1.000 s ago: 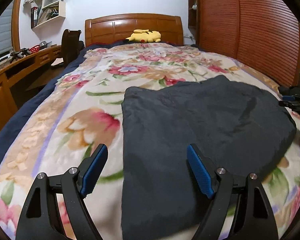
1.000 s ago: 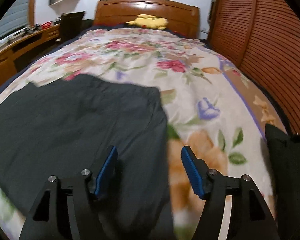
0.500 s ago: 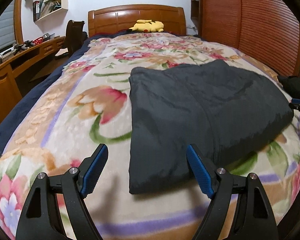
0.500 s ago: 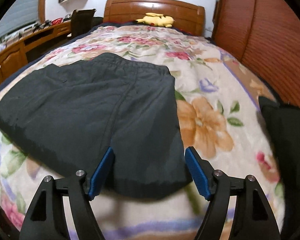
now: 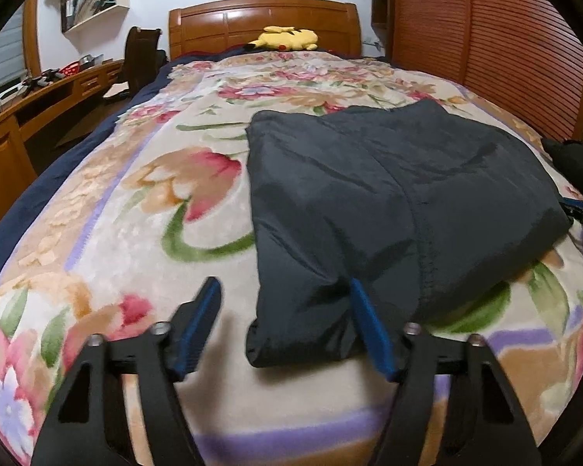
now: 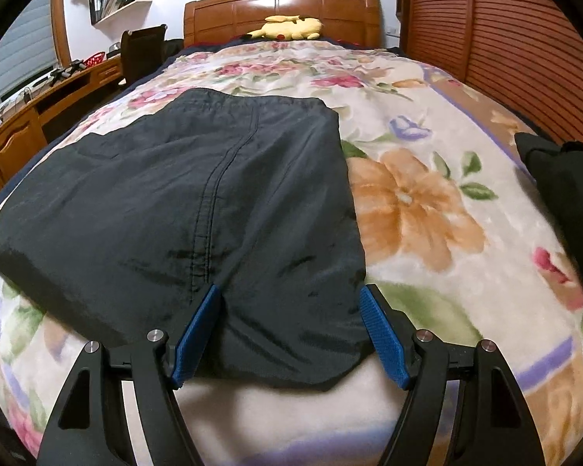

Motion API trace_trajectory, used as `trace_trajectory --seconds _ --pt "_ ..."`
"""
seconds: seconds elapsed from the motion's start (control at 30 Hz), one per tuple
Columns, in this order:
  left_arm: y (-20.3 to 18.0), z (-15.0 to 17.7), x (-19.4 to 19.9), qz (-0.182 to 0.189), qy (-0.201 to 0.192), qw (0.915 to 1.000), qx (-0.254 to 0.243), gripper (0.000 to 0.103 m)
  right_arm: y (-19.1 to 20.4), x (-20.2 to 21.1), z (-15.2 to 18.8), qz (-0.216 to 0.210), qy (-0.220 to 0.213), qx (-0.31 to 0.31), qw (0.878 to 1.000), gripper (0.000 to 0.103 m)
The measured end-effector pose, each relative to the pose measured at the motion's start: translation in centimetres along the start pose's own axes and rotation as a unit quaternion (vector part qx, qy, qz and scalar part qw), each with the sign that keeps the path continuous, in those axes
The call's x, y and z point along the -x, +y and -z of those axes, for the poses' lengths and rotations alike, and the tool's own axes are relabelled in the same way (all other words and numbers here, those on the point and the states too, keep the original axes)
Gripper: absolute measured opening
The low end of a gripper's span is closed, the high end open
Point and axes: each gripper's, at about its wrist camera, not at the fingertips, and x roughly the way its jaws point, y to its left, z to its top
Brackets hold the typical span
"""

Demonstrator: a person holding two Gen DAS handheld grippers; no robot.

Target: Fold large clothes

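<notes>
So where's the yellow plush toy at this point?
The yellow plush toy lies at the far end of the bed, against the wooden headboard, well beyond the dark folded garment in both wrist views.

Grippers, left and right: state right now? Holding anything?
Left gripper: open, jaws just been closing, straddling the near corner of the dark folded garment, not gripped.
Right gripper: open, garment's near edge between pads, not gripped.
</notes>
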Motion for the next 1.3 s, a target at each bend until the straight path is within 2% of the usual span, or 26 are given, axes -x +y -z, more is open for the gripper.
trace_trajectory --seconds 0.07,0.2,0.27,0.33,0.47,0.67,0.9,1.0,1.13,1.3 --pt "-0.6 0.1 -0.2 0.003 0.005 0.9999 -0.015 0.047 0.1 0.1 0.1 -0.009 0.0 0.003 1.0 0.066" --pt "-1.3 0.1 -0.3 -0.004 0.015 0.9994 -0.032 0.027 0.3 -0.1 0.1 -0.02 0.0 0.006 1.0 0.052" --pt "-1.4 0.1 -0.3 -0.013 0.019 0.9993 -0.029 0.015 0.0 0.0 0.1 -0.031 0.001 -0.004 1.0 0.036" --pt "-1.7 0.1 0.2 -0.022 0.019 0.9991 -0.032 0.01 0.0 0.2 0.1 -0.034 -0.002 -0.011 0.999 0.026" --pt "-1.7 0.0 2.0 -0.03 0.005 0.9992 -0.027 0.007 -0.2 1.4 0.1 -0.033 -0.015 -0.02 0.999 0.014" --pt "-2.7 0.6 5.6 -0.023 -0.01 0.999 -0.038 0.007 -0.8 5.0 0.5 -0.037 -0.037 -0.014 0.999 0.007" --pt "-4.1 3.1 10.5 -0.001 -0.029 0.9988 -0.039 0.007 -2.3 9.0 2.6 -0.04 -0.055 -0.014 0.998 0.006" --pt "-3.7 4.1 12.3 0.003 -0.036 0.9991 -0.023 0.007 -2.3 10.8 3.8 -0.047 -0.064 -0.008 0.997 0.006" --pt "-3.5 5.0 12.6 0.001 -0.035 0.9992 -0.017 0.007 -1.8 12.6 4.9 -0.049 -0.075 -0.003 0.996 0.006" --pt "-4.0 5.3 12.2 -0.015 -0.042 0.9987 -0.026 0.007 -1.2 11.7 4.7 -0.027 -0.075 0.01 0.997 0.007"
